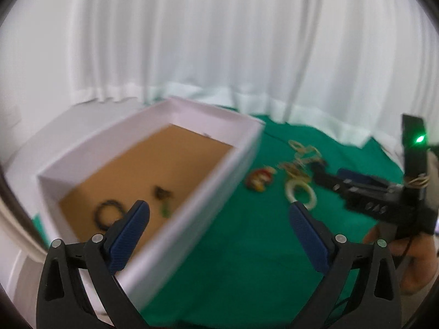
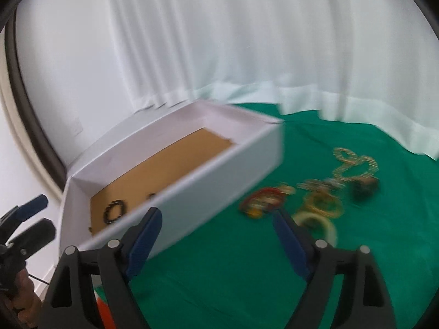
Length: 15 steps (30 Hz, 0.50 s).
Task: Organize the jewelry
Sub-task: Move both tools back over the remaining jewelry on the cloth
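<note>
The jewelry (image 2: 315,197) lies in a little heap on the green cloth (image 2: 219,274), just beside the white box (image 2: 219,181); a black ring (image 1: 108,213) is already inside. These pieces look small, light and slippery, so I should pinch one ring by its rim. My left gripper (image 1: 219,235) and right gripper (image 2: 216,242) tilt down, jaws wide apart, holding nothing.

We seem to be in a plain room of a home: white pleated curtains (image 1: 219,41) hang across the whole back, a bare white wall (image 2: 68,82) stands beside them, and a green cloth (image 2: 247,274) covers the counter, which bears a white cardboard box (image 1: 192,213).
</note>
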Each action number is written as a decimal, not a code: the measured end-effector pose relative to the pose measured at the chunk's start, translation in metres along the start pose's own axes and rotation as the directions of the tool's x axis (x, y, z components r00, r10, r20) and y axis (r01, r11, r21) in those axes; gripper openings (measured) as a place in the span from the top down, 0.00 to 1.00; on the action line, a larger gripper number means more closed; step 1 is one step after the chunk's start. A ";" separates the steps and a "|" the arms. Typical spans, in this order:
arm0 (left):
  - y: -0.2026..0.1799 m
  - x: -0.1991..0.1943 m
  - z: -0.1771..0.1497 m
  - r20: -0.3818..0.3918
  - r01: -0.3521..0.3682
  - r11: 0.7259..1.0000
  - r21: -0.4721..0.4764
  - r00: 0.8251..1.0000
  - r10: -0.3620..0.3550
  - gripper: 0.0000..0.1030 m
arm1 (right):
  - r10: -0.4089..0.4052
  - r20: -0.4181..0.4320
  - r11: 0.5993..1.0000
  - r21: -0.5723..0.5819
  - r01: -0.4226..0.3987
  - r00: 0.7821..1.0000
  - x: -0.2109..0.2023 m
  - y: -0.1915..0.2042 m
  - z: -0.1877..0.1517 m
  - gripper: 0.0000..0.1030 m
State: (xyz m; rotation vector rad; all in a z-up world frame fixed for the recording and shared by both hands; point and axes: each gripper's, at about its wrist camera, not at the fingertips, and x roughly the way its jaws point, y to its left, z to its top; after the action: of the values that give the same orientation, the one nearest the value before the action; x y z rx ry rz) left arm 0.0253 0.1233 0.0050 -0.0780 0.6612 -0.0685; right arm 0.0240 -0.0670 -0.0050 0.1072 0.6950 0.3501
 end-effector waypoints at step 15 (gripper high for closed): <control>-0.098 0.109 -0.082 -0.269 0.029 0.979 0.202 0.963 0.027 0.02 | -0.223 -0.100 0.946 0.218 0.240 0.970 -0.064 -0.129 -0.119 0.00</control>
State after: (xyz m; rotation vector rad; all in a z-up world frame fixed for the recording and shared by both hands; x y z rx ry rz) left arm 0.0567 0.0117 -0.1168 0.1317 0.9245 -0.1493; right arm -0.0623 -0.2122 -0.0848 0.2300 0.8113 0.0468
